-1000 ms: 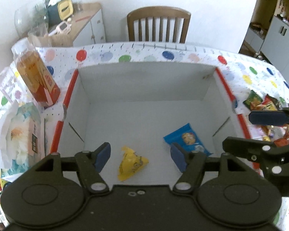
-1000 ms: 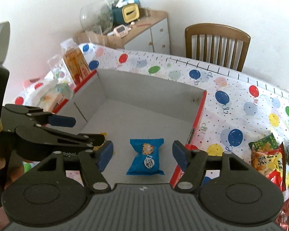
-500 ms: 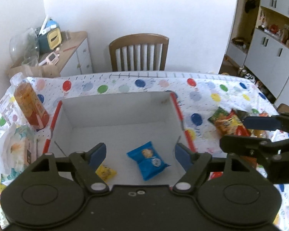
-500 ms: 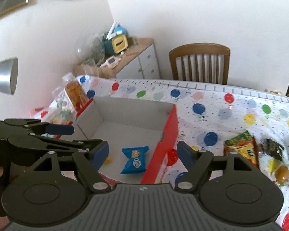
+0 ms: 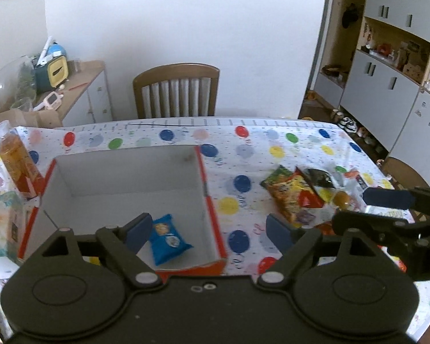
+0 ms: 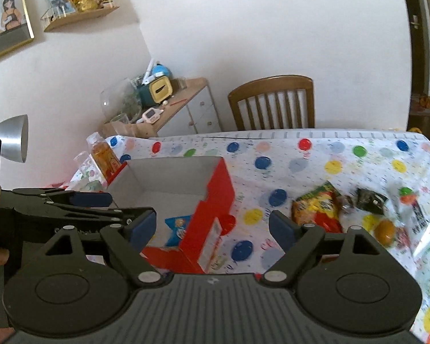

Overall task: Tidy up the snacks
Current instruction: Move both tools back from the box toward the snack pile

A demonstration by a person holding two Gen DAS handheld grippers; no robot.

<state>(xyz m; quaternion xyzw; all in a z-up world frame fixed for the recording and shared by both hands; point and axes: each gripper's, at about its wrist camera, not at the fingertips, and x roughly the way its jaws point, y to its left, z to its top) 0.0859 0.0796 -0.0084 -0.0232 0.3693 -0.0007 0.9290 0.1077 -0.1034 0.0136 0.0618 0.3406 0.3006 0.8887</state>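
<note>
Right tool (image 6: pixel 212 228) wide, empty, above the bench (image 6: pixel 344 154) between box (image 6: pixel 218 192) and snack pile (image 6: pixel 324 212). Left tool (image 5: pixel 206 229) also wide and empty, over the box; blue pack (image 5: pixel 167 238) inside. Risk: pile is overlapped, crinkly bags, so a grab may take two or slip off.

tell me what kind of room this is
Most likely a home dining room. A table under a balloon-print cloth has a wooden chair pushed up to it, grey cabinets line one wall, and framed pictures hang on another.
</note>
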